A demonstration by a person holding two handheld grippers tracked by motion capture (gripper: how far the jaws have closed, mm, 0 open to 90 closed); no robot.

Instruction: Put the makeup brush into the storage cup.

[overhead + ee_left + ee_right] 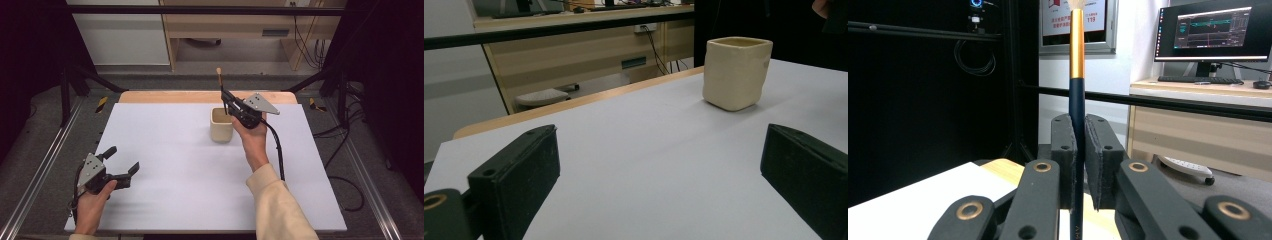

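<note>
A cream square cup (221,125) (736,72) stands on the white table top (170,150), right of centre toward the back. My right gripper (225,96) (1078,145) hovers just above and behind the cup, shut on a brush (220,82) (1077,90) held upright. The brush has a dark blue handle, a gold ferrule and pale bristles at the top. My left gripper (122,160) (659,170) rests low near the table's front left corner, open, with nothing between its jaws. It points toward the cup.
A wooden desk (240,25) and a white cabinet (120,35) stand beyond the table. Black frame posts and cables (345,145) run along the right side. A monitor (1215,35) sits on a desk in the right gripper view.
</note>
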